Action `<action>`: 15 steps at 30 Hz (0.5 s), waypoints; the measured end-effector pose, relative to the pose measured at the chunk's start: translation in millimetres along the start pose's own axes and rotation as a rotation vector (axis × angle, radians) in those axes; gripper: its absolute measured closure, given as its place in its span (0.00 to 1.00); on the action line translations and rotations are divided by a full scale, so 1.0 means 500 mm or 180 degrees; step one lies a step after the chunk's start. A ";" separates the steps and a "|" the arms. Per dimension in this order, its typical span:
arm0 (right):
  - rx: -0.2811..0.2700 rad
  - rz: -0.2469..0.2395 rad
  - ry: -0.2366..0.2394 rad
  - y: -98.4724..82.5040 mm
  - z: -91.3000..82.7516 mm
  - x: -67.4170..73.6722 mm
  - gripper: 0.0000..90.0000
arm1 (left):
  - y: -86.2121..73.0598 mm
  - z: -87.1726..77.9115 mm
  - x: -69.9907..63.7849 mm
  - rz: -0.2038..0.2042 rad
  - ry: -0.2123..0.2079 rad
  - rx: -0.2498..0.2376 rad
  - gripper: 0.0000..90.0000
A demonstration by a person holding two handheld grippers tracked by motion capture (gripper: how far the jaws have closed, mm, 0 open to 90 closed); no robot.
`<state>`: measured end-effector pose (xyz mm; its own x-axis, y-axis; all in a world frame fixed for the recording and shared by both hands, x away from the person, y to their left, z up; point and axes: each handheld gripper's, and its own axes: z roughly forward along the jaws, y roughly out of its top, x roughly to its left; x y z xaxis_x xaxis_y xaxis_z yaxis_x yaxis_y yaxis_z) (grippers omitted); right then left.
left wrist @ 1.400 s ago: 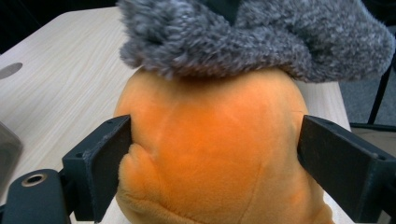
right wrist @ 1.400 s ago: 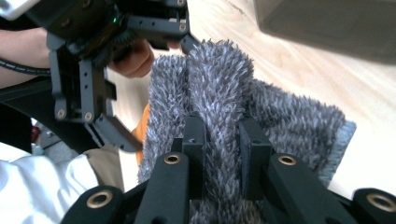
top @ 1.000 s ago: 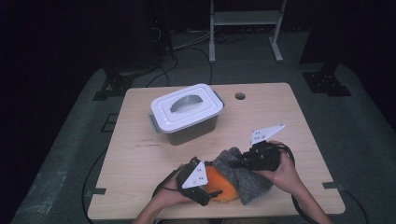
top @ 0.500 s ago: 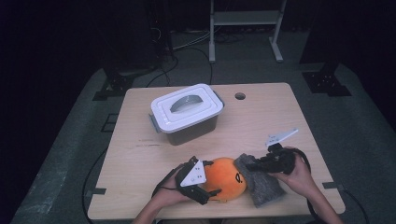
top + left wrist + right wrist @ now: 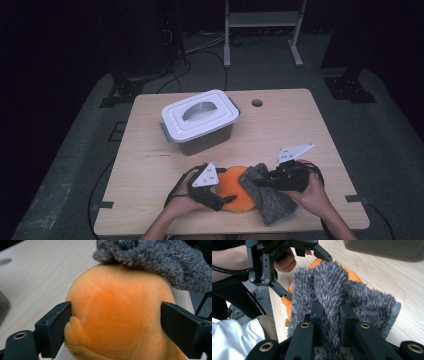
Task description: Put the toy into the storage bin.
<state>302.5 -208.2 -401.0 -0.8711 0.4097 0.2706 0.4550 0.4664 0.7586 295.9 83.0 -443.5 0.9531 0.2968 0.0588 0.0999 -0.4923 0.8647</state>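
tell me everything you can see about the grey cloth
The grey cloth is thick and fuzzy, like fleece or a shaggy towel, with a flat hemmed edge at one side. It lies bunched on the table near the front edge, its left part draped against the orange plush. The right gripper is shut on a pinched fold of it, so the pile stands up in ridges between the jaws. The left gripper clamps the plush, not the cloth.

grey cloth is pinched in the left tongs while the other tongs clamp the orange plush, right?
Not quite: the right tongs pinch the grey cloth, as the right gripper view shows. The left tongs clamp the orange plush.
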 end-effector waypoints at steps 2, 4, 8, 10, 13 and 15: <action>-0.0072 0.0071 0.0059 -0.009 0.004 -0.013 0.85 | -0.005 -0.003 0.010 -0.0094 -0.0022 0.0013 0.14; -0.0120 0.0210 0.0058 -0.031 -0.002 -0.030 0.85 | -0.007 -0.004 0.014 -0.0127 -0.0034 0.0026 0.14; -0.0052 0.0302 -0.0155 -0.058 -0.021 -0.044 0.85 | -0.017 -0.007 0.034 -0.0335 -0.0095 0.0051 0.14; -0.0062 0.0313 -0.0182 -0.060 -0.026 -0.043 0.85 | -0.020 -0.009 0.039 -0.0377 -0.0105 0.0053 0.14; -0.0144 0.0256 -0.0160 -0.051 -0.033 -0.033 0.85 | -0.023 -0.008 0.041 -0.0424 -0.0107 0.0025 0.14; -0.0151 0.0187 -0.0134 -0.040 -0.028 -0.024 0.84 | -0.021 -0.008 0.040 -0.0397 -0.0093 0.0033 0.14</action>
<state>301.4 -233.4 -411.3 -0.8342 0.4685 0.2909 0.4949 0.4033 0.7697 312.6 97.3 -449.5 0.9411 0.3322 -0.0635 0.2209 -0.4615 0.8592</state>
